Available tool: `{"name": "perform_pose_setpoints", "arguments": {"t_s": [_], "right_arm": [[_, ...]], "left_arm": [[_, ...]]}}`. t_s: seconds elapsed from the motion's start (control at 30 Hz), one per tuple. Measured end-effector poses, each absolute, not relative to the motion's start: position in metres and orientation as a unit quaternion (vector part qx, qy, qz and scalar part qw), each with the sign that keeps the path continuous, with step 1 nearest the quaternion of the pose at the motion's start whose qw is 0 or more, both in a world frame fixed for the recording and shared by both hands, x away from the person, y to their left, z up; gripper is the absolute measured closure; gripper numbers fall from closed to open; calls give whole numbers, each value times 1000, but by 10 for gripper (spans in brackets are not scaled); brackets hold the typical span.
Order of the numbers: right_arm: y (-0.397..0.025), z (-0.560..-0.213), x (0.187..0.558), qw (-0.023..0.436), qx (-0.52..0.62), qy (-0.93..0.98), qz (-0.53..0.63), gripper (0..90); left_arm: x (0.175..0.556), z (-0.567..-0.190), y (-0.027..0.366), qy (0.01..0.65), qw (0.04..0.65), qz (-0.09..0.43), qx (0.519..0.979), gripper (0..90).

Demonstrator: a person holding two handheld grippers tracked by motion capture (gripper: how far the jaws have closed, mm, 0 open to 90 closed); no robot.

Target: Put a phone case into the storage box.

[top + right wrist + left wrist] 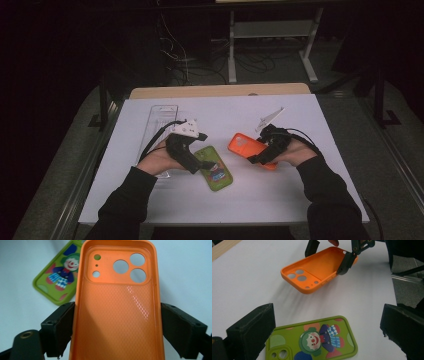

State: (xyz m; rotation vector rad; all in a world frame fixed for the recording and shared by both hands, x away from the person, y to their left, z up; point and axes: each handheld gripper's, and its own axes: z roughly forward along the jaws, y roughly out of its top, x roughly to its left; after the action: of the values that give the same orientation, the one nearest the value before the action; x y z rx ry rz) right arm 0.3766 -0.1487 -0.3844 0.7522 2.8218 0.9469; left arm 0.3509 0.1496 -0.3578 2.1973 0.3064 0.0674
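The right tongs (262, 156) clamp the orange case (117, 307) by its long sides, lifted just right of the green clown case (312, 340), hollow side up. The left tongs (324, 335) stand open over that green case, flat on the worktop (300, 195) and not yet grasped.

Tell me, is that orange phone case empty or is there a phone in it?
Empty. The orange phone case, held by the right gripper, shows its bare textured inside, and the white table is visible through the camera holes.
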Motion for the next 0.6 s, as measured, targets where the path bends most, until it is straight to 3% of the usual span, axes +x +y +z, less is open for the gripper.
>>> {"name": "perform_pose_setpoints", "arguments": {"t_s": [0.6], "right_arm": [[-115,-383,360,6,150,942,300,151]], "left_arm": [[345,-357,148,89,441,10,893,0]]}}
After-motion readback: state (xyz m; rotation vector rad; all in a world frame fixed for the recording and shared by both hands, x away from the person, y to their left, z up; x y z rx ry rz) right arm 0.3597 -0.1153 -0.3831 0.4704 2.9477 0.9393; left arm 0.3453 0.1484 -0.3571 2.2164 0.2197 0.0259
